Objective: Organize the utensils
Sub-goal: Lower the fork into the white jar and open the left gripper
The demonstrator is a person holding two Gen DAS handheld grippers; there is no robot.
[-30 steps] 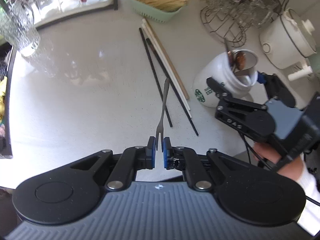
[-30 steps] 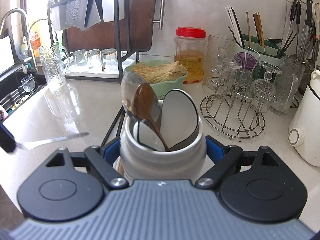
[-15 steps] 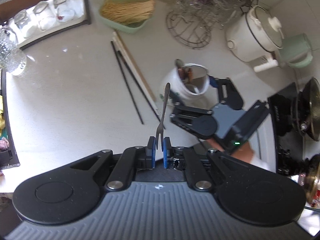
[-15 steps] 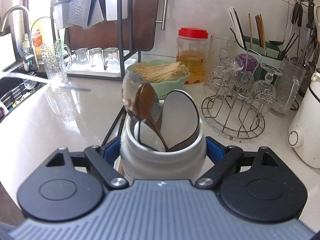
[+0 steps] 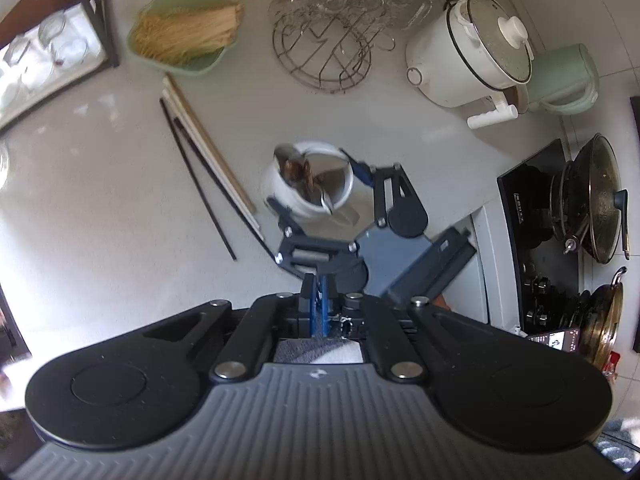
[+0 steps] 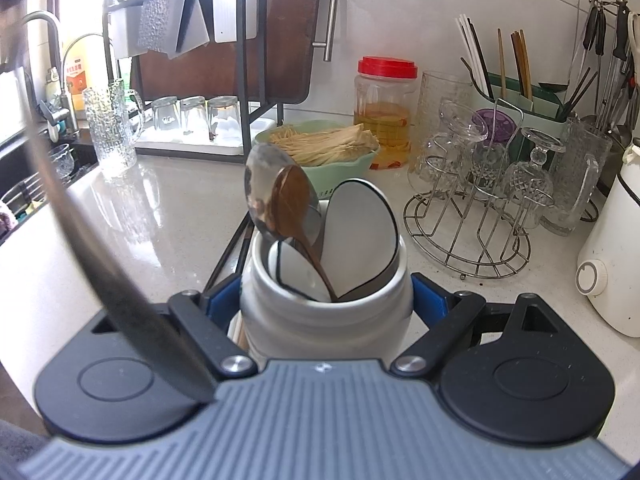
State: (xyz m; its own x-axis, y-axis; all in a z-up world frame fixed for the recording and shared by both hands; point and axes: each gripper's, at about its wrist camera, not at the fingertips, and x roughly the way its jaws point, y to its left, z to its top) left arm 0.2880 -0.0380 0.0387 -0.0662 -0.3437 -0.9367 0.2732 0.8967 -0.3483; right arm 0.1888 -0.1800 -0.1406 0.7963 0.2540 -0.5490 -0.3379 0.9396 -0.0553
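The pale bench (image 5: 100, 200) carries everything; the white jar (image 6: 320, 320) stands on it near the front edge, and the rest is placed from that jar. The right gripper (image 6: 326, 300) reaches around the jar from the near side; its blue-padded fingers (image 6: 224, 300) are spread wide and press on the jar's left and right flanks, so it is gripping the jar, which stands upright between them.

The left gripper (image 5: 316, 300) hangs above and on the near side of the jar, looking down on the jar's mouth and on the right gripper's body; its fingers are drawn together with only a thin slit left. The fork (image 6: 100, 260) is pinched in that slit and shows there only as a sliver. In the right wrist view it is a dark blurred bar to the left of the jar, slanting down across the right gripper's left shoulder; its lower end lies just beside the jar, outside the rim.

Inside the jar lean a white spoon (image 6: 360, 232), a metal spoon (image 6: 264, 188) and a brown wooden spoon (image 6: 290, 200), bowls up; black and pale chopsticks (image 5: 208, 168) lie flat on the bench just left of the jar.
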